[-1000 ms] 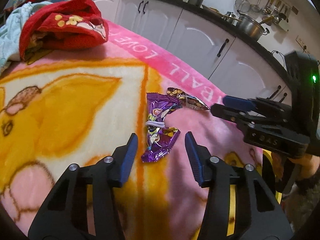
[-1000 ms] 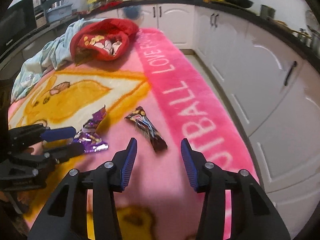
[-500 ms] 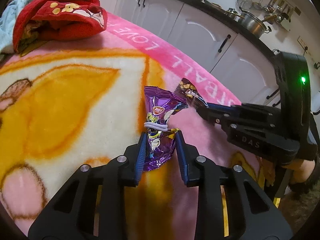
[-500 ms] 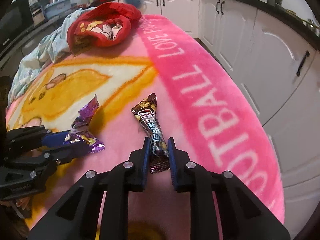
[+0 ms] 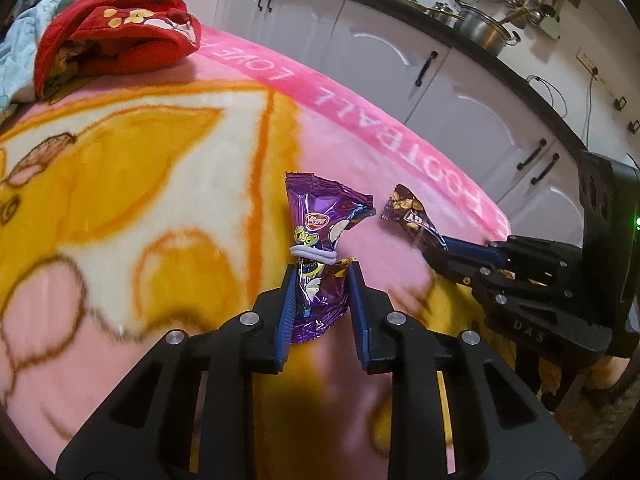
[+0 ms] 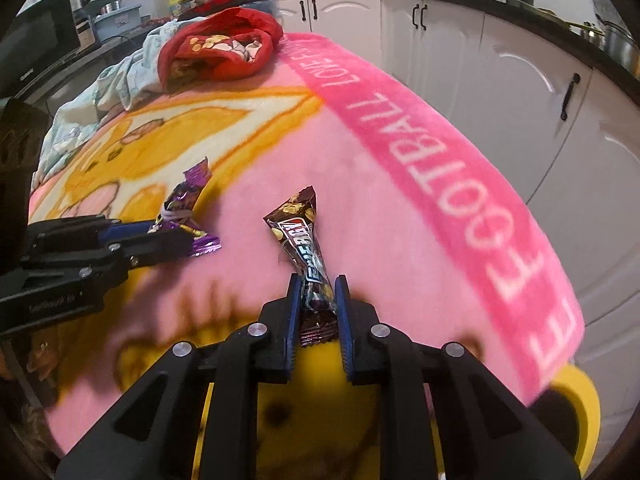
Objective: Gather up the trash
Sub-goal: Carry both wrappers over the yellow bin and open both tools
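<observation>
My left gripper (image 5: 320, 276) is shut on a purple snack wrapper (image 5: 320, 236) with a white band round its middle, held above the pink and yellow blanket (image 5: 140, 168). My right gripper (image 6: 316, 290) is shut on a brown energy bar wrapper (image 6: 302, 236), also lifted off the blanket. Each view shows the other gripper: the right one (image 5: 436, 246) with the brown wrapper (image 5: 408, 212), the left one (image 6: 192, 236) with the purple wrapper (image 6: 184, 204).
A red folded cloth (image 5: 116, 44) and a pale blue cloth (image 6: 108, 88) lie at the blanket's far end. White cabinets (image 5: 380, 56) run along the right. A yellow bin (image 6: 576, 412) sits below the blanket's near edge.
Both grippers closed on their wrappers about half a second ago and have since lifted them off the blanket and drawn back toward me.
</observation>
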A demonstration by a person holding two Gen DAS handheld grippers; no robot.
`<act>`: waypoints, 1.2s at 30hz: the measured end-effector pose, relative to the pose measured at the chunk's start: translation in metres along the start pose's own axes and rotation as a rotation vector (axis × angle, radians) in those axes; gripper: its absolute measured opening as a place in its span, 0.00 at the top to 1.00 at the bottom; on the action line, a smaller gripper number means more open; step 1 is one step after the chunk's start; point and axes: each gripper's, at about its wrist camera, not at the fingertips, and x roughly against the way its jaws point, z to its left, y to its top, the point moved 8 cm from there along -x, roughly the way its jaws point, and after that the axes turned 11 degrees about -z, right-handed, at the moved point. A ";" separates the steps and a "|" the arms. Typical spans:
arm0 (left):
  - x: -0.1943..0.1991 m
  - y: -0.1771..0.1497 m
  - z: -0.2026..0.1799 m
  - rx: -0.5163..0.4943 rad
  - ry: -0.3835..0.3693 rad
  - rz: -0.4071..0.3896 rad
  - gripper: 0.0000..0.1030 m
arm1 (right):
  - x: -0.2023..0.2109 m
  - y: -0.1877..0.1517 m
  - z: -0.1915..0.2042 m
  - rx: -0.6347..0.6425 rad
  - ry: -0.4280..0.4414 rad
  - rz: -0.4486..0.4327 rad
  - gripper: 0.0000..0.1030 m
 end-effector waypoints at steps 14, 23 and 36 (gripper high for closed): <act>0.031 -0.023 -0.040 -0.056 -0.048 -0.015 0.83 | 0.054 -0.034 0.008 -0.069 0.005 -0.021 0.85; 0.053 -0.020 -0.060 -0.069 -0.077 -0.056 0.83 | 0.088 -0.037 0.002 -0.096 -0.013 -0.069 0.85; 0.070 -0.008 -0.102 -0.105 -0.145 -0.109 0.83 | 0.139 -0.033 -0.014 -0.131 -0.063 -0.153 0.85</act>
